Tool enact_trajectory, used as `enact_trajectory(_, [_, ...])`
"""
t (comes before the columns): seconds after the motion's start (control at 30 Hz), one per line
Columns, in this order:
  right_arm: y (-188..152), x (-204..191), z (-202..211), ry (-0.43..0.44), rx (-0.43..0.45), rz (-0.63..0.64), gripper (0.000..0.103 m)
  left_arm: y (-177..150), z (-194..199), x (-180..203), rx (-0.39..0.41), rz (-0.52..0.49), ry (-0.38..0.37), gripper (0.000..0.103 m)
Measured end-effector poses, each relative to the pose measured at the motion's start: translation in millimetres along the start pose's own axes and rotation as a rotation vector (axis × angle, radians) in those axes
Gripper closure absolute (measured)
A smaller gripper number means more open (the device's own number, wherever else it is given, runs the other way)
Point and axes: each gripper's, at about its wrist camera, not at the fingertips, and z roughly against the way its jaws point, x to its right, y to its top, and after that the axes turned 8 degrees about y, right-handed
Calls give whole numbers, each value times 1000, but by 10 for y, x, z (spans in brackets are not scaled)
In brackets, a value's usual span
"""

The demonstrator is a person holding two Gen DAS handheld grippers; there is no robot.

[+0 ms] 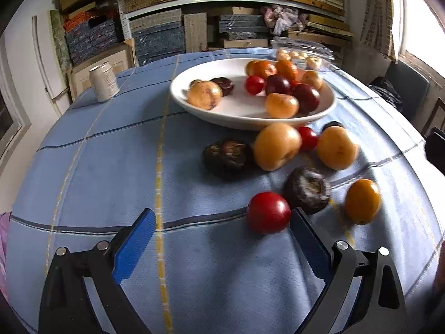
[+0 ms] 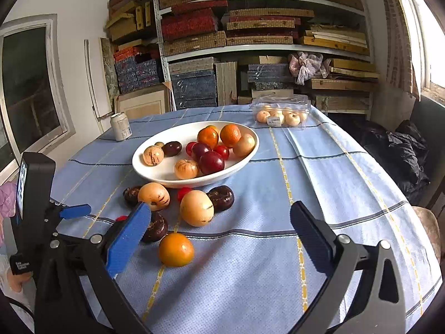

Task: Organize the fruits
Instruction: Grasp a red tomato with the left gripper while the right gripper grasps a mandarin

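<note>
The left tool (image 1: 222, 225) is hanging low over the worktop (image 1: 111, 167) with its jaws spread wide and empty, the red cherry tomato (image 1: 267, 213) sitting just inside its right finger, likely the next pick. The right tool (image 2: 221, 217) is gaping too, holding nothing. Loose fruit is lying just before the white bowl (image 2: 155, 174). The tomato, nearly round, is showing no clear long axis.

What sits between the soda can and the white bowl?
Nothing: only bare blue tablecloth lies between the can and the bowl, clearest in the right wrist view.
</note>
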Motion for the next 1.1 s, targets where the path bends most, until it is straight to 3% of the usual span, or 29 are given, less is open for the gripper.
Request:
enact_trajectory(0.17, [-5, 40, -2, 4, -5, -20, 5, 4, -82, -299, -33, 89, 65, 5])
enact_trajectory(0.3, [-9, 50, 3, 9, -7, -23, 5, 17, -112, -462, -45, 169, 30, 5])
enact_trajectory(0.5, [-16, 44, -19, 37, -25, -27, 5, 82, -82, -258, -6, 76, -11, 5])
enact_trajectory(0.77, [-42, 44, -50, 68, -52, -40, 5, 134, -136, -500, 12, 207, -82, 8])
enact_trajectory(0.87, [-47, 33, -52, 76, -57, -40, 5, 148, -168, -529, 2, 200, -78, 15])
enact_trajectory(1.1, [-75, -5, -84, 93, -90, -28, 5, 176, -287, -463, -51, 160, -81, 15])
